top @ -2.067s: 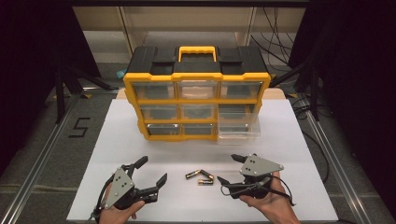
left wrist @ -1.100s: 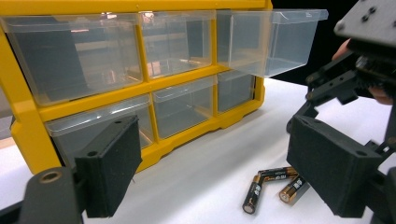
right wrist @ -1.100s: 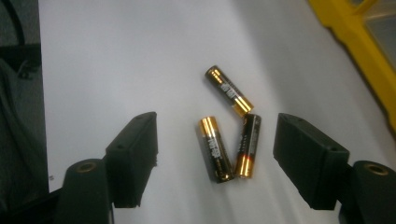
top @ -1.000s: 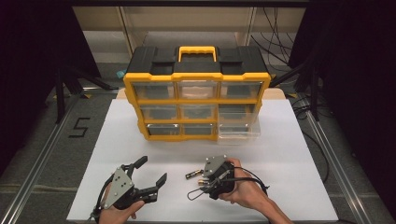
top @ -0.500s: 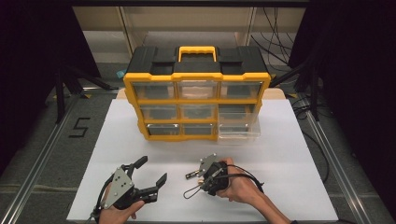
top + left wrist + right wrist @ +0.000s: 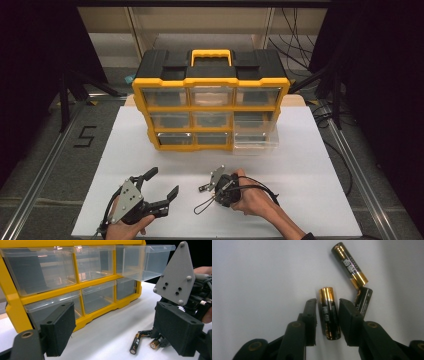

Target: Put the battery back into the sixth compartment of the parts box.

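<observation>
The right gripper [image 6: 327, 322] straddles a battery [image 6: 329, 313] lying on the white desk [image 6: 310, 165], jaws narrowly spread, not clamped. Two more batteries [image 6: 349, 263] crowd just beyond. The left gripper [image 6: 162, 184] rests wide open. Farther off stands the yellow drawer organizer [image 6: 210, 107].

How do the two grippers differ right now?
The right gripper points down at the white table with its jaws narrowed around a battery; the left gripper rests farther left with jaws spread wide around nothing. The right gripper sits among the batteries; the left gripper faces the yellow drawer cabinet. Both are hand-held with black jaws.
</observation>
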Tool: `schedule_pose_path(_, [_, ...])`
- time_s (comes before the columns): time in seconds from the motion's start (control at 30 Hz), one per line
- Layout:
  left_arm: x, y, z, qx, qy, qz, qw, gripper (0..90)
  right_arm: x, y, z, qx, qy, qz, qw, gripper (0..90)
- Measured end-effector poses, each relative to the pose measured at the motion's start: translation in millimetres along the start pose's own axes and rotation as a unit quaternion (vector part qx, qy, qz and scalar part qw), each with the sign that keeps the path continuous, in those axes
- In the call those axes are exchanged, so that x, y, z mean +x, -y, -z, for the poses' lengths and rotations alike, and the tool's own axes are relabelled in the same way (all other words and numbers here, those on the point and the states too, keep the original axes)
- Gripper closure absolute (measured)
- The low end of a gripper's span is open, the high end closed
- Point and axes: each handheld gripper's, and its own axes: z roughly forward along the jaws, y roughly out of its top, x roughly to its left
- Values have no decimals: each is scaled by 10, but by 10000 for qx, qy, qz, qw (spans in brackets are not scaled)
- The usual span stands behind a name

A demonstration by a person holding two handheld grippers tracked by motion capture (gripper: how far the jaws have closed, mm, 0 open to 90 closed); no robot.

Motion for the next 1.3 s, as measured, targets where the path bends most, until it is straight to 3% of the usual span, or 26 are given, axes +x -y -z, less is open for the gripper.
schedule_pose_path(0.2, [-2, -1, 2, 14, -3, -5, 10000, 172, -16, -23, -8, 143, -23, 189, 9997, 751])
schedule_pose_path(0.37, [0, -1, 4, 19, -2, -15, 10000, 172, -10, -31, -6, 245, -87, 48, 9997, 766])
schedule_pose_path(0.53, [5, 0, -3, -49, 27, -7, 10000, 172, -16, -39, 7, 158, -63, 175, 9997, 768])
schedule_pose_path(0.57, [6, -6, 10, 22, -5, -25, 10000, 172, -7, -40, 26, 191, -65, 97, 9998, 768])
schedule_pose_path(0.87, [3, -2, 3, -23, 7, -12, 10000, 172, -14, -89, 351, -444, 4, 46, 9990, 768])
schedule_pose_path(0.9, [5, -6, 10, 19, -6, -26, 10000, 172, -15, -95, 382, -511, 122, 76, 9986, 767])
schedule_pose_path(1.07, [7, -7, 10, 21, -9, -26, 10000, 172, -26, -113, 572, -906, 461, 124, 9947, 768])
schedule_pose_path(1.3, [8, -5, 4, -30, -13, -20, 10000, 172, -35, -118, 840, -1323, 627, 61, 9892, 768])
